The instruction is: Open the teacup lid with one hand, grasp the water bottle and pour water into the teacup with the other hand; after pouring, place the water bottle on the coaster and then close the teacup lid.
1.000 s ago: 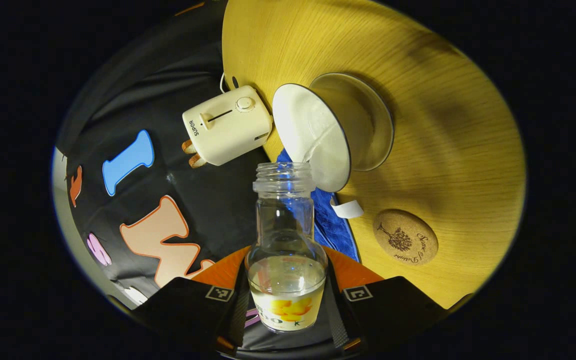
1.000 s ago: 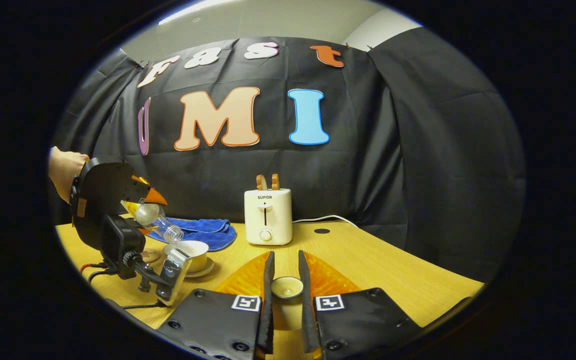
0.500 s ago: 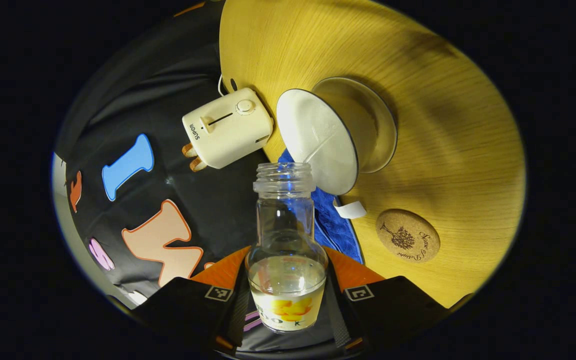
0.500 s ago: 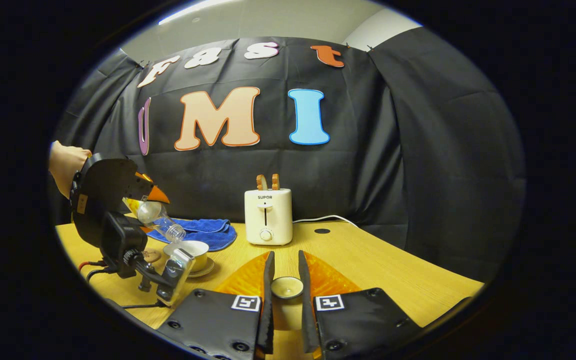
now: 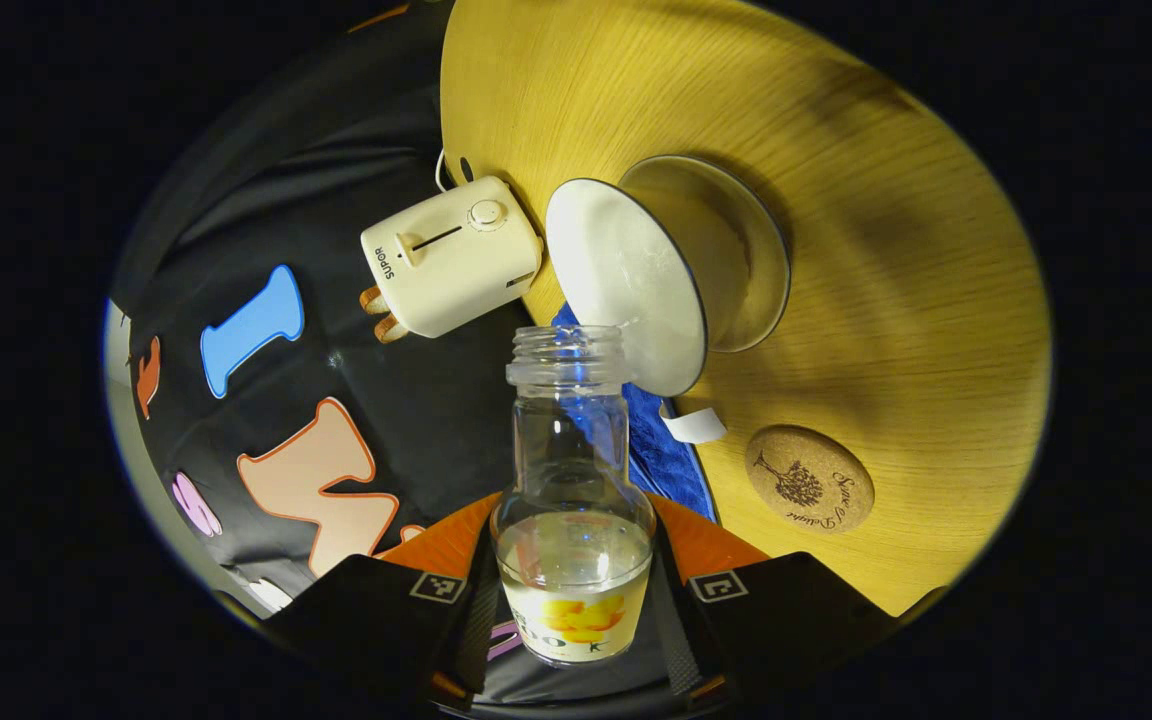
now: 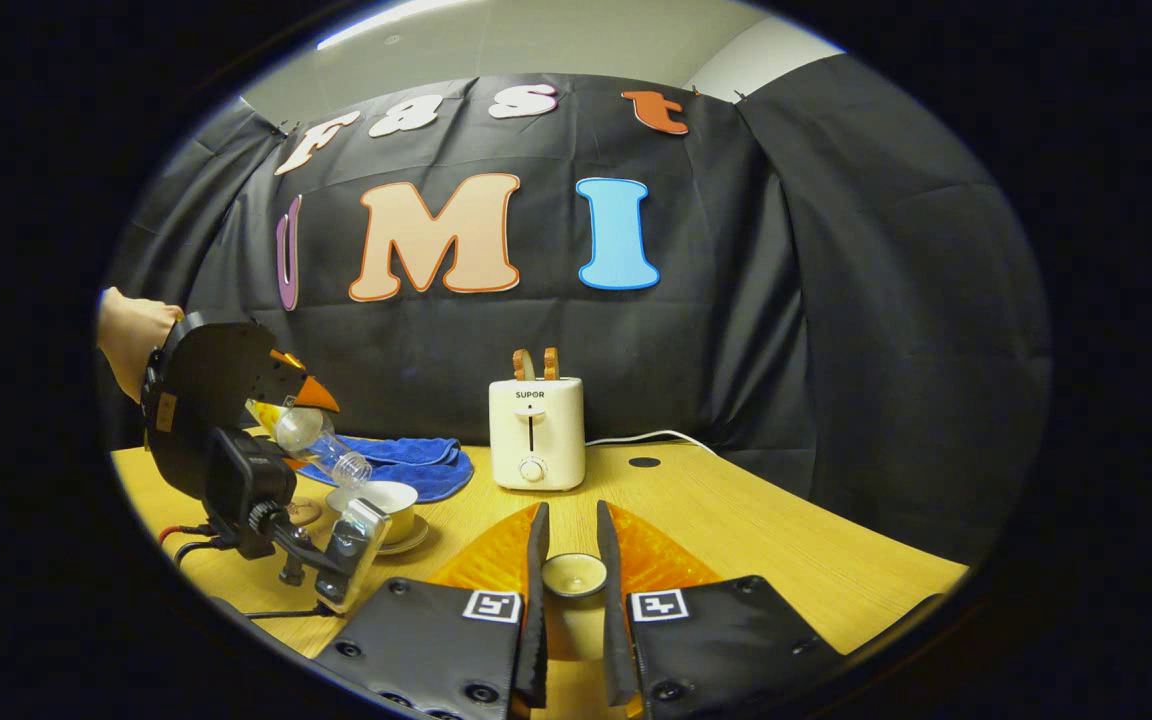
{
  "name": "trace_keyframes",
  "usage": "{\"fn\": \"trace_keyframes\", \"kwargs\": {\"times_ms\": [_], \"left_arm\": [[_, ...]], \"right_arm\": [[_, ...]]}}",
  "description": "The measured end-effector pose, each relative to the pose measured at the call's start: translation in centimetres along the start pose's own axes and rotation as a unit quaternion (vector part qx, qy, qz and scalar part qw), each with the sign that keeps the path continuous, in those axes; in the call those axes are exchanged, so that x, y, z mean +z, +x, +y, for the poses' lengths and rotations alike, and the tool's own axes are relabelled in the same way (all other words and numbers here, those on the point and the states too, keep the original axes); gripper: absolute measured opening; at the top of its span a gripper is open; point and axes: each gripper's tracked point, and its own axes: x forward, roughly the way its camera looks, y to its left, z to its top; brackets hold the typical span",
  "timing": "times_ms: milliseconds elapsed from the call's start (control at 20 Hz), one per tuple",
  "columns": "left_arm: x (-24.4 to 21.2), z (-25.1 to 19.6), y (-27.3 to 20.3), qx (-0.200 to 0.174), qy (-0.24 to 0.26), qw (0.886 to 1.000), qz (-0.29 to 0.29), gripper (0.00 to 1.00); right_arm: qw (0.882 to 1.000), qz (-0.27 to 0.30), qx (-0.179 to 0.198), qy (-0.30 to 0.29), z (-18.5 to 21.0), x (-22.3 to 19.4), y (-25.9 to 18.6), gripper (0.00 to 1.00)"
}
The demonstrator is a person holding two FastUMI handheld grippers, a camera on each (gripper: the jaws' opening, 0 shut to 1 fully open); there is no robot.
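Note:
My left gripper (image 5: 573, 535) is shut on a clear water bottle (image 5: 570, 470) with some water in it and no cap. In the right gripper view the left gripper (image 6: 288, 412) holds the bottle (image 6: 321, 447) tilted, mouth down, just above the white teacup (image 6: 388, 497) on its saucer (image 6: 406, 541). The left gripper view shows the teacup (image 5: 626, 285) open, right beyond the bottle's mouth. A cork coaster (image 5: 809, 480) lies bare on the table beside the cup. Low over the table, my right gripper (image 6: 570, 535) is shut on the small round teacup lid (image 6: 574, 574).
A cream toaster (image 6: 534, 432) with bread in it stands at the back of the wooden table (image 6: 786, 560), its cable trailing right. A blue cloth (image 6: 406, 460) lies behind the cup. A person's hand (image 6: 131, 340) holds the left gripper.
The left gripper has shifted very slightly, with the bottle still tilted over the cup; the thin streak of water seen a second ago no longer shows. The right gripper has not moved.

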Motion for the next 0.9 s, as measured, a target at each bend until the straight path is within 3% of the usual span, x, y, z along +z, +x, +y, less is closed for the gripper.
{"fn": "trace_keyframes", "kwargs": {"times_ms": [300, 450, 600, 750, 900], "left_arm": [[0.3, 0.2, 0.0, 0.013, -0.046, 0.999, -0.021, 0.65], [0.4, 0.6, -0.2, 0.028, -0.111, 0.992, -0.045, 0.65], [0.2, 0.9, -0.4, 0.042, -0.194, 0.978, -0.069, 0.65], [-0.5, 1.5, -1.0, 0.065, -0.301, 0.946, -0.099, 0.65], [-1.8, 2.7, -2.2, 0.100, -0.435, 0.884, -0.137, 0.64]], "right_arm": [[1.000, 0.000, 0.000, 0.000, 0.0, 0.0, 0.0, 0.26], [1.000, 0.000, 0.000, 0.000, 0.0, 0.0, 0.0, 0.25], [1.000, 0.000, 0.000, 0.000, 0.0, 0.0, 0.0, 0.25], [1.000, 0.000, 0.000, 0.000, 0.0, 0.0, 0.0, 0.26], [1.000, 0.000, 0.000, 0.000, 0.0, 0.0, 0.0, 0.26]]}}
